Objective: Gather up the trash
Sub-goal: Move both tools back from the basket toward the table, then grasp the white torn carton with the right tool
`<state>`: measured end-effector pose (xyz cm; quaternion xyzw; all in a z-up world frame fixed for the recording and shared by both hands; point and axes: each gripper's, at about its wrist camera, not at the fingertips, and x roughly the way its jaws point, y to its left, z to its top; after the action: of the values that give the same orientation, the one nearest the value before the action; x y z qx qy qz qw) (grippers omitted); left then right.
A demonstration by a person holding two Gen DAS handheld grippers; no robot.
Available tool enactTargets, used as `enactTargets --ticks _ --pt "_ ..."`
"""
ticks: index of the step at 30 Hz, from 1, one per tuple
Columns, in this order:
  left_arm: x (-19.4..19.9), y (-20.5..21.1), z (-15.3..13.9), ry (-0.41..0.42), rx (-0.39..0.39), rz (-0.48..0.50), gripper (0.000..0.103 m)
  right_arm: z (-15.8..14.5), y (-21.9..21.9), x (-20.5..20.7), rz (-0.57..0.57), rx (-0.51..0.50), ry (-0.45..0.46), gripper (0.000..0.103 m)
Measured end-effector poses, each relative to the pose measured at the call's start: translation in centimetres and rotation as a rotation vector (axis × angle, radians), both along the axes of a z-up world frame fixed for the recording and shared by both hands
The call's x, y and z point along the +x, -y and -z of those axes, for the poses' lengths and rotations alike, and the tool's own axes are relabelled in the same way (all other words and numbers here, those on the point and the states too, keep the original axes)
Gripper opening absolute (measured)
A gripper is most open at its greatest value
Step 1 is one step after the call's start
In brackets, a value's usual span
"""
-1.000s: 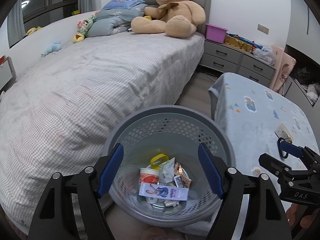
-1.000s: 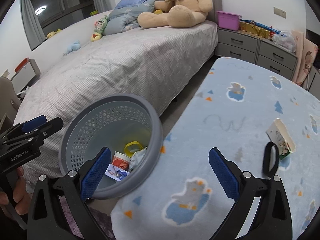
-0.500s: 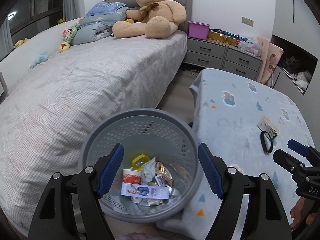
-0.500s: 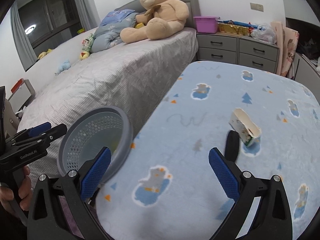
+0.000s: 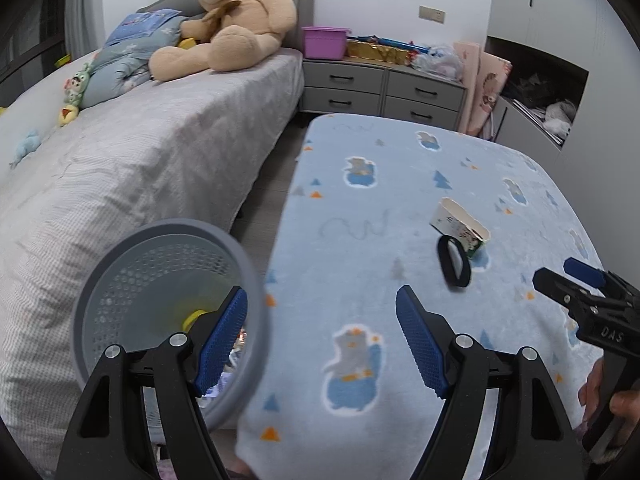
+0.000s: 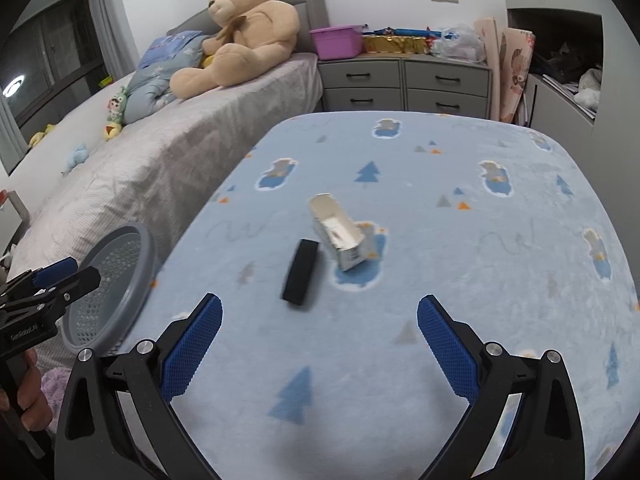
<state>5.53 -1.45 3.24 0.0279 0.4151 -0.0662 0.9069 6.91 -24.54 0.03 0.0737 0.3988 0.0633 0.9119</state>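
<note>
A small open white carton (image 6: 340, 236) lies on its side on the blue patterned table cover (image 6: 460, 264), with a black hair band (image 6: 300, 276) just left of it. Both also show in the left wrist view, carton (image 5: 460, 226) and band (image 5: 454, 260). A grey perforated trash basket (image 5: 160, 304) with wrappers inside stands at the table's left edge; it also shows in the right wrist view (image 6: 116, 288). My right gripper (image 6: 320, 344) is open and empty, close in front of the band. My left gripper (image 5: 322, 340) is open and empty, over the table's left edge beside the basket.
A bed with a grey checked cover (image 5: 140, 160) runs along the left, with a big teddy bear (image 5: 232, 28) at its head. Grey drawers (image 6: 404, 84) with a purple box stand behind the table. A narrow strip of floor separates bed and table.
Both grippers have swung right, away from the basket and toward the table. The carton and hair band are now closer and more central in the right wrist view. Both grippers stay open.
</note>
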Motion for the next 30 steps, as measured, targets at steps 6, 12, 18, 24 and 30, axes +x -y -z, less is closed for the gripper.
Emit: enactTargets --ticks 6,12,18,24,30 --pt "1.3 2.8 1.2 -0.025 -0.015 0.028 0.074 1.5 3.0 2.4 0.0 0.021 -0.028 0.096" --pt "2.7 4.5 2.5 -0.027 0.0 0.025 0.074 3.0 3.1 5.8 -0.048 0.0 -0.051 0.096" --pt "3.6 4.8 3.7 -0.044 0.006 0.026 0.074 5.3 2.7 8.1 -0.058 -0.044 -0.101 0.091" --pt "4.2 5.0 4.8 -0.066 0.004 0.026 0.074 6.5 2.6 9.2 -0.057 -0.066 -0.122 0.087" --pt "4.3 5.4 5.6 -0.081 0.012 0.032 0.074 6.9 1.8 10.5 -0.074 -0.081 -0.121 0.079"
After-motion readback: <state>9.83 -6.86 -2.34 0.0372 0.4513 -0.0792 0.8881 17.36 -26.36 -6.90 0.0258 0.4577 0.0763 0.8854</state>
